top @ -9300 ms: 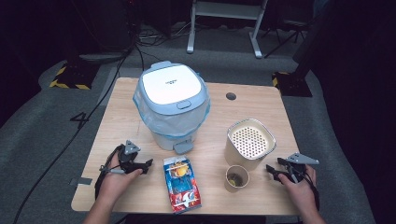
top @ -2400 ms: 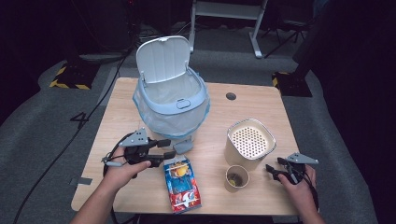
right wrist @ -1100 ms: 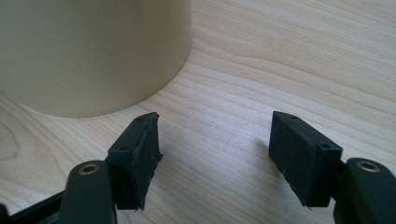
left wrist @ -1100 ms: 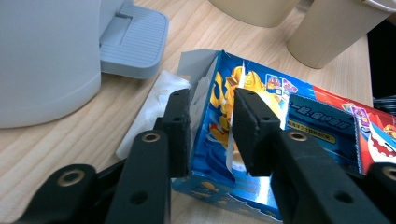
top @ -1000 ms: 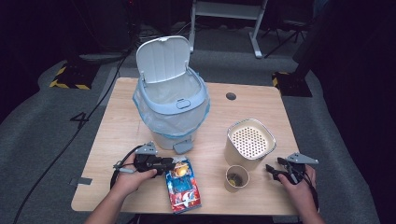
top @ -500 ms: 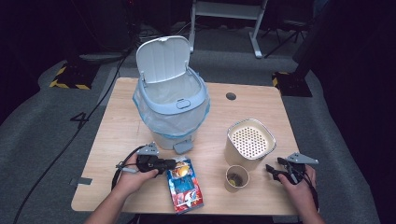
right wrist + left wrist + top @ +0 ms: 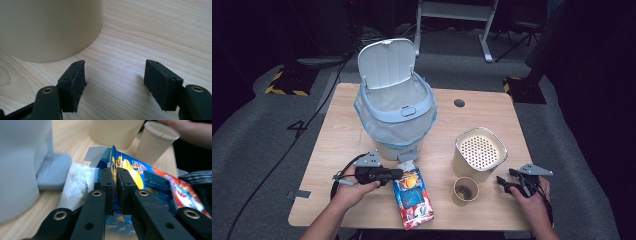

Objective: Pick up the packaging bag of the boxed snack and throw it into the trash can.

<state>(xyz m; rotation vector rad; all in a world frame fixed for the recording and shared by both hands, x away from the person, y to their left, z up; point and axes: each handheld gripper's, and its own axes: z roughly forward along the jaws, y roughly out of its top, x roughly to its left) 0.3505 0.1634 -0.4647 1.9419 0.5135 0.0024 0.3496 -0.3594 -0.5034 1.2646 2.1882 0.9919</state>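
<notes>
A blue and red snack bag [image 7: 413, 197] lies flat on the table's front edge, below the bin. My left gripper [image 7: 398, 173] is shut on the bag's torn top edge; in the left gripper view the bag [image 7: 150, 180] runs away between my closed jaws [image 7: 116, 173]. A pale blue pedal bin [image 7: 396, 112] with a plastic liner stands behind it, lid up. My right gripper [image 7: 504, 182] rests open on the table at the front right, with bare wood between its fingers [image 7: 113, 75].
A beige perforated canister [image 7: 479, 152] stands right of centre, its wall [image 7: 50, 27] close before my right gripper. A paper cup [image 7: 465, 191] with something inside sits in front of it. The bin's foot pedal [image 7: 51, 171] is near my left gripper. A cable hole [image 7: 459, 103] lies farther back.
The bin lid went from closed to open early on. My left gripper moved right from the table's left front to the bag and closed on its top edge. The right gripper stayed put.
</notes>
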